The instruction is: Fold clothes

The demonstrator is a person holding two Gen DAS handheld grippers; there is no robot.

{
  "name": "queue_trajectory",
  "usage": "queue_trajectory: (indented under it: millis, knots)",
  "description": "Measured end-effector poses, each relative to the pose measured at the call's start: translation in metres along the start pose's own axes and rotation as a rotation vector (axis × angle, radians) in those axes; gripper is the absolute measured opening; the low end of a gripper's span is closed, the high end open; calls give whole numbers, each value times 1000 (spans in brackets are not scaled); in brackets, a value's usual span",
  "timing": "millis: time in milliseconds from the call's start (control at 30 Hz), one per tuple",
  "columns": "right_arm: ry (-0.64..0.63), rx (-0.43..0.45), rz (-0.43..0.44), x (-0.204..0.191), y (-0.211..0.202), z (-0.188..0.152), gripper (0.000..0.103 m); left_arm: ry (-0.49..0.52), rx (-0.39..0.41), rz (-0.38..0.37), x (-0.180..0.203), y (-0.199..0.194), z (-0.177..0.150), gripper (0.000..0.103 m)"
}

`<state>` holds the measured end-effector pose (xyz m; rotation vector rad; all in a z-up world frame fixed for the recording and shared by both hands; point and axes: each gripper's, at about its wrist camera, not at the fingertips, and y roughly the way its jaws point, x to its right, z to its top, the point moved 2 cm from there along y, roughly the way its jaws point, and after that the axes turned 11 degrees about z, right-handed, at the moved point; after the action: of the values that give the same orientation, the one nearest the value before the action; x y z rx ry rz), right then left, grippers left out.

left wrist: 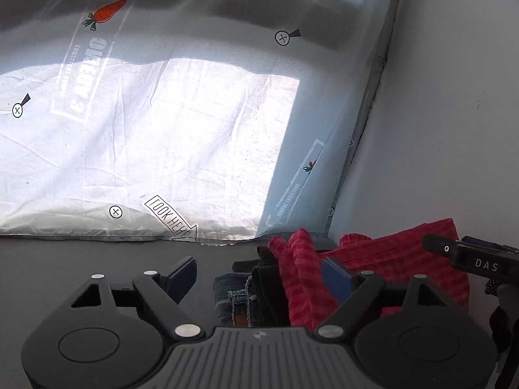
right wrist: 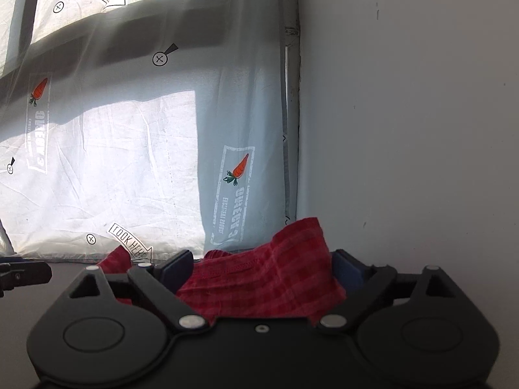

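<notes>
Left of the left gripper point(left wrist: 259, 275) the dark tabletop point(left wrist: 97, 256) lies bare; ahead hangs a curtain point(left wrist: 162, 129), rightward clothes point(left wrist: 373, 272) and wall point(left wrist: 454, 129).

Left gripper point(left wrist: 259, 275) and right gripper point(right wrist: 262, 267), both angled slightly downward side by side, jaws spread wide with nothing pressed between the blue pads point(left wrist: 183, 275).

Left tool point(left wrist: 259, 278): black linkage arms, silver rivets, blue pads, ribbed grey housing. Right tool point(right wrist: 262, 267): same build, "DAS" lettering.
</notes>
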<state>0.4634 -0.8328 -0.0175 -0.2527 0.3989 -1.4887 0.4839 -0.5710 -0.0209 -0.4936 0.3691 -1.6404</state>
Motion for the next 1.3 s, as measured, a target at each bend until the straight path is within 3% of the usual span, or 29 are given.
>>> queue_trajectory:
  millis: [100,167,333,433,600,967,1100,1300]
  knots:
    - [-19,42,-39,-17,-32,-3,101,-43,53,44,-20,-48,-7,103]
    - [-23,55,-44,-29,-51,-8,102,-89,86,87,-36,-78,-16,103]
    - [2,45,38,-68,-94,-32,103,-218,181,217,-78,-145,-38,103]
    - [0,40,87,-100,-114,-50,103,-200,237,273,-101,-183,-51,103]
    - [-12,-15,177,-174,-150,-75,103,-156,188,319,-147,-237,-71,103]
    - [-66,-23,233,-379,-264,-133,103,-26,108,324,-283,-365,-139,103]
    - [-30,-54,258,-440,-302,-156,103,-12,75,350,-335,-413,-159,103]
    - [-28,-102,302,-504,-352,-188,103,10,23,373,-381,-462,-183,103]
